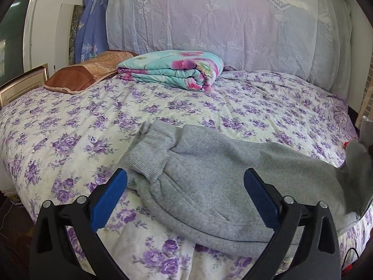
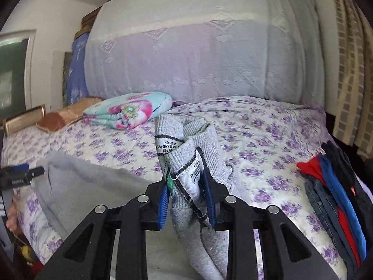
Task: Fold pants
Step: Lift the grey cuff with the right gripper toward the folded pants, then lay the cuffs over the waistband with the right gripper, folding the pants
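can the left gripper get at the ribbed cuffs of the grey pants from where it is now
Probably yes: the left gripper is open, the ribbed cuffs lie flat on the bedspread just ahead, and nothing sits between them.

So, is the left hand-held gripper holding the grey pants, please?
No, the left hand-held gripper is wide open above the grey pants.

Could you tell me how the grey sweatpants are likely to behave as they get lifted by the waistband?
Probably floppy: the grey sweatpants bunch and droop around the right gripper, which is shut on the waistband. Likely fairly heavy for cloth, since the fleece looks thick. The ribbed cuffs lying on the bedspread should trail behind.
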`<state>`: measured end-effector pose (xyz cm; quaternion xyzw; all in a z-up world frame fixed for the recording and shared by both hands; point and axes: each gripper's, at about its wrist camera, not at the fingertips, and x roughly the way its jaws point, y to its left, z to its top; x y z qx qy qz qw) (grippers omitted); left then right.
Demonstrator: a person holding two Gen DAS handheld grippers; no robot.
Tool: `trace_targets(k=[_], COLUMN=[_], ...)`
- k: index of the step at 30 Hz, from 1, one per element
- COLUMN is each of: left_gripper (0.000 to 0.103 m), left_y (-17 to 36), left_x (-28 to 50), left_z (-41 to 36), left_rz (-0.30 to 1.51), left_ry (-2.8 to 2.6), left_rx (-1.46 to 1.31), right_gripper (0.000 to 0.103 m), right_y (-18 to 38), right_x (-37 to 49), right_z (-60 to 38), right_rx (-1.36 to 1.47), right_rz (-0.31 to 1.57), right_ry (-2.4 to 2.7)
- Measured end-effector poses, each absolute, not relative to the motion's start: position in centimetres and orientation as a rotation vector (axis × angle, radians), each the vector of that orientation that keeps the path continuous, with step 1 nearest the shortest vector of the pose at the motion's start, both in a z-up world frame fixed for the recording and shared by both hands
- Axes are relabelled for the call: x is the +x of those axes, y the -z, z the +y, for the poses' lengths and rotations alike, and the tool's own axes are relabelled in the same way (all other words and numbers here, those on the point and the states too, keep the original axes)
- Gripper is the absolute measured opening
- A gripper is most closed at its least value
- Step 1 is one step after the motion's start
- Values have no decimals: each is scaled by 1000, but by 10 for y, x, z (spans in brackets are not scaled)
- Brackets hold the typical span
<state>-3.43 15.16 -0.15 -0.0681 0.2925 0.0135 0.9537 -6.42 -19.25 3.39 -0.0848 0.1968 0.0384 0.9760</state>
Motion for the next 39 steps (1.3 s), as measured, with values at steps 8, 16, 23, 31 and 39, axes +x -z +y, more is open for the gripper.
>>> trace_targets(k=[8, 16, 23, 31, 39], left_gripper=[98, 98, 98, 98, 98], left_y=[3, 11, 12, 14, 23], left_x=[-33, -29, -28, -26, -19], left_z=[158, 159, 162, 165, 164], left_rz=[599, 623, 628, 632, 671], left_ry=[-24, -11, -16, -16, -15], left_rx=[-154, -168, -178, -182, -168], right_gripper=[25, 61, 62, 62, 77], right_y=[23, 47, -7, -8, 44], right_x=[-51, -59, -86, -5, 21], right_z=[-103, -72, -95, -171, -147], right_rx=[-453, -624, -388, -10, -77], right_rz=[478, 549, 486, 664, 814], right_ry=[-132, -220, -379, -143, -164])
